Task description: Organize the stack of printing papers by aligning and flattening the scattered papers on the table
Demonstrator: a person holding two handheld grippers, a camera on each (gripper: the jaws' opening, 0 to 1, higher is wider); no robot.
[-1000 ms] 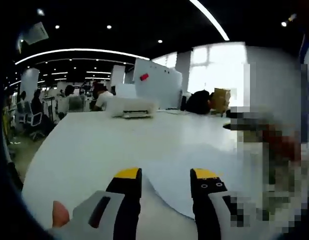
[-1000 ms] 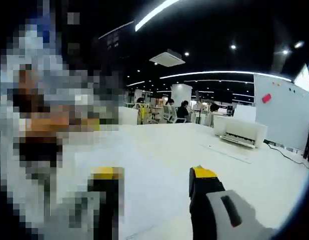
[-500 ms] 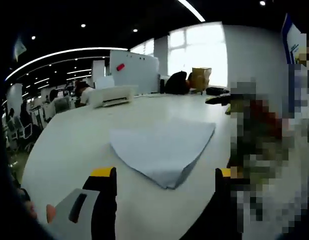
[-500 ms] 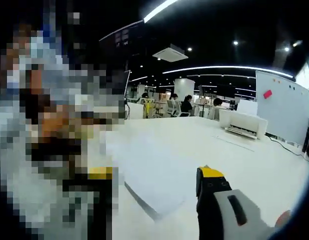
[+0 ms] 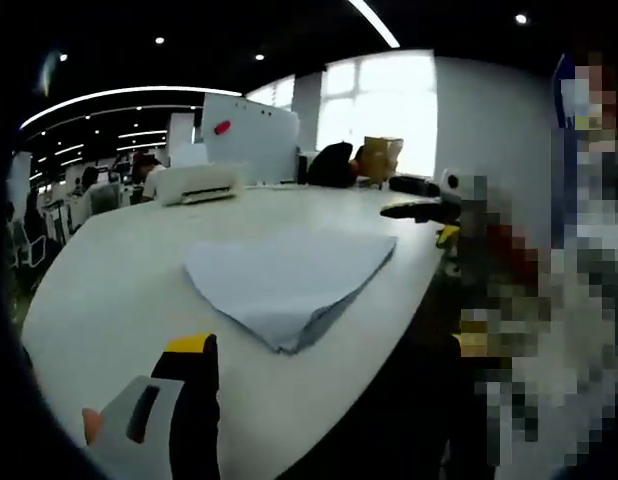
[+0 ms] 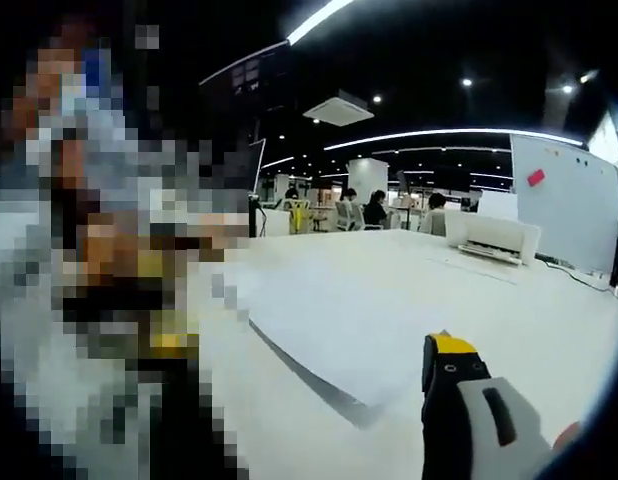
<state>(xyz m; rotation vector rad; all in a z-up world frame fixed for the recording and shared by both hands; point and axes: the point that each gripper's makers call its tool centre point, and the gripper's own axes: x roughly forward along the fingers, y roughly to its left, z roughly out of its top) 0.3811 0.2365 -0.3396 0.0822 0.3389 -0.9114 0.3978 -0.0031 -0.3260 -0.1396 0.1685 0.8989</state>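
Flanking the papers [image 5: 289, 280] on the desk [image 5: 109, 290], we hold both jaw pairs spread, empty; stack lies ahead, its corner pointing between them.

Both views sit low over the table [image 5: 119, 270] — sharing the paper stack [image 5: 289, 275].

Matt pale paper stack [image 5: 289, 282] with soft, slightly uneven edges, smooth glossy white table [image 5: 109, 280] catching ceiling light, left gripper [image 5: 329, 370] in matt black plastic with yellow tips and grey casing, glossy whiteboard [image 5: 247, 140]
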